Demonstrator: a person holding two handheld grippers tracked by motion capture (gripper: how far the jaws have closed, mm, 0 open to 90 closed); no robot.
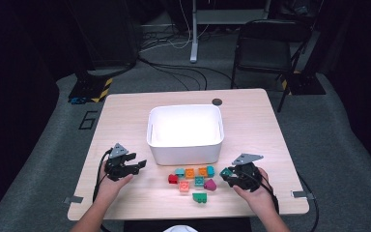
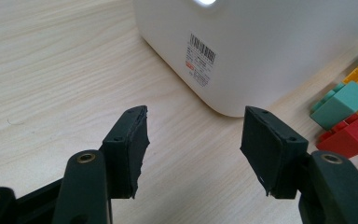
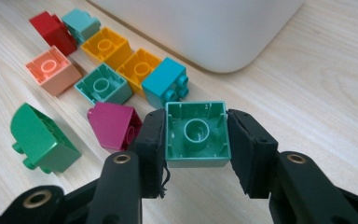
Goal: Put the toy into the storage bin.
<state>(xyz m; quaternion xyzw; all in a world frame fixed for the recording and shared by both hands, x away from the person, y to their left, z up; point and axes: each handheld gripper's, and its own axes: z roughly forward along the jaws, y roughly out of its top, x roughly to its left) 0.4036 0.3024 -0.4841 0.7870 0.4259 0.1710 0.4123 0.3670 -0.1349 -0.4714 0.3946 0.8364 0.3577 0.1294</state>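
Progress check, going left to right: left gripper (image 1: 136,166) sits on the counter (image 1: 125,111) with its jaws spread wide and nothing between them, aimed toward the white bin (image 1: 185,153), which looks empty from the high view so basically nothing's sorted yet. Loose bricks (image 1: 192,181) are clustered in front of the bin, about nine waiting. Over on the right, the right gripper (image 3: 196,140) has its jaws clamped on a teal brick (image 3: 196,133), hollow side facing the camera, held low just beside the pile, so I'd guess that's the first one headed for the bin.
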